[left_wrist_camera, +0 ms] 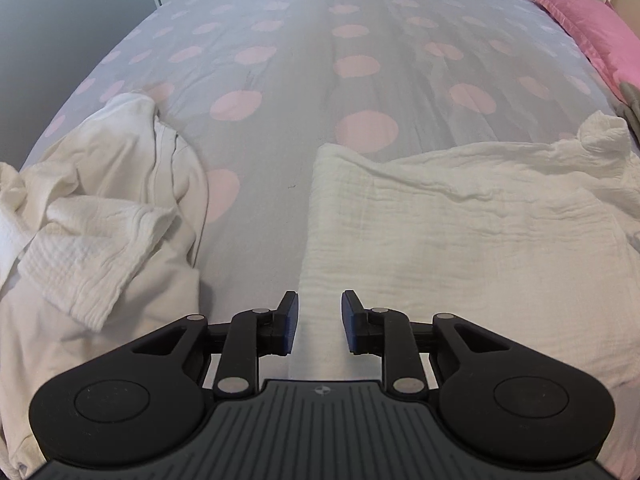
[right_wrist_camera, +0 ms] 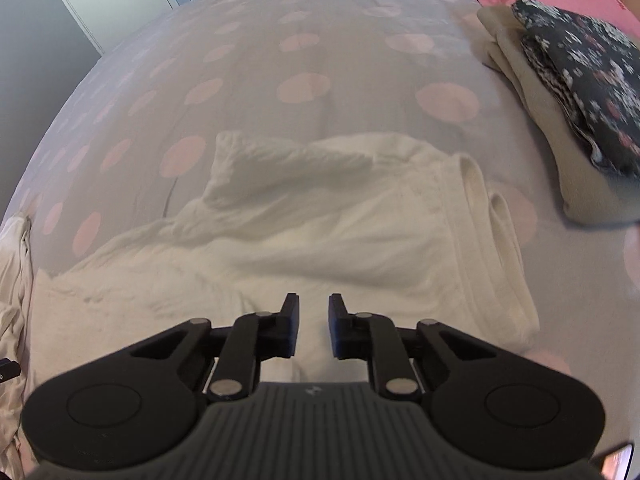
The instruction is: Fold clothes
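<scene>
A pale grey bedspread printed with large soft-pink dots (left_wrist_camera: 304, 80) fills both views. On it lies a cream-white crinkled muslin garment (left_wrist_camera: 460, 240), plain and unpatterned; to that garment's left sits a rumpled heap of white clothes (left_wrist_camera: 100, 220), also without print. Beyond the cream garment's far right, a solid pink pillow (left_wrist_camera: 592, 28) edges the bedspread. In the right wrist view, a dark charcoal folded cloth with small pink-and-white flowers (right_wrist_camera: 588, 80) rests on a plain beige folded cloth (right_wrist_camera: 560, 148), to the cream garment's right. Both grippers are matt black with dark blue pads (left_wrist_camera: 290, 320).
</scene>
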`<state>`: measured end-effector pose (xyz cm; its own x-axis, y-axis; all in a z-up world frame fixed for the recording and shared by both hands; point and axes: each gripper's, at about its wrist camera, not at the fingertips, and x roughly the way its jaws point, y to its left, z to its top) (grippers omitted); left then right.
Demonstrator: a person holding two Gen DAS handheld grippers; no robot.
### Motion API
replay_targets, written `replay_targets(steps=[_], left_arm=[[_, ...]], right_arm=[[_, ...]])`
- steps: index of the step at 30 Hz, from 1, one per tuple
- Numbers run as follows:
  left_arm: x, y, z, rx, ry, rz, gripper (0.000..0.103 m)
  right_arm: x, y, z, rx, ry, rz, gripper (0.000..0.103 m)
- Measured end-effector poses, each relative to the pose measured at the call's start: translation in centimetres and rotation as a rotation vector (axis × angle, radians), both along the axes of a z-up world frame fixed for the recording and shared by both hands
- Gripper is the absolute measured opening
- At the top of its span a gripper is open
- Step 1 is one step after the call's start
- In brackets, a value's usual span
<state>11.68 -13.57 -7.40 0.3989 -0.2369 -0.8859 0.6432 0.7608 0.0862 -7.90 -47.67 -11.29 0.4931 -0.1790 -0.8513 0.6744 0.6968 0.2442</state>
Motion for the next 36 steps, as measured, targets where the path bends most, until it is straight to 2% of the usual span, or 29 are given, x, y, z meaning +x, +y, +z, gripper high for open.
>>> replay_targets(steps=[5,10,14,18,20,22,24,25,30,33,36], left_arm=[[1.4,-2.4,-1.3,0.024,0.008,0.018,0.022],[2.5,-3.8,-2.5,0.041,0.025,0.019,0.023],[3.1,-4.3,-3.4,0.070,0.026,0.011,0.025],[3.5,-4.4,-3.5,0.076,0.028,0.017,0.026],[3.4,-4.4,-3.5,0.079,0.023,0.015,0.028],[3.1,-4.4,-3.4,0.086,0.013,0.010,0.030],[2.8,-4.4,-3.3,0.090,0.004,0.007,0.030],[2.8,-4.3,-3.2,0.088,0.001,0.007,0.030],[2.3,-4.2,-2.7,0.079,-0.013,0.006,0.031],[1.9,-4.3,-2.7,0.076,-0.013,0.006,0.031],[1.5,-4.4,-2.6,0.077,-0.015,0.001,0.031]], right_arm=[[3.2,-2.2,-1.8,-0.010,0.028,-0.001,0.018],[5.6,-4.3,-1.9,-0.021,-0.060,-0.041,0.020],[7.2,-5.7,-3.4,-0.002,-0.043,-0.083,0.020],[7.4,-6.0,-4.5,0.002,-0.053,-0.109,0.019],[7.2,-5.8,-4.0,-0.002,-0.048,-0.101,0.019],[6.8,-5.7,-3.5,-0.007,-0.043,-0.093,0.022],[6.3,-5.1,-2.8,-0.014,-0.023,-0.087,0.030],[5.9,-4.8,-2.4,-0.007,-0.025,-0.078,0.031],[3.8,-2.8,-1.1,0.094,-0.058,-0.002,0.031],[3.2,-1.7,-2.0,0.210,-0.057,0.017,0.031],[3.2,-0.9,-3.0,0.255,-0.064,0.010,0.031]])
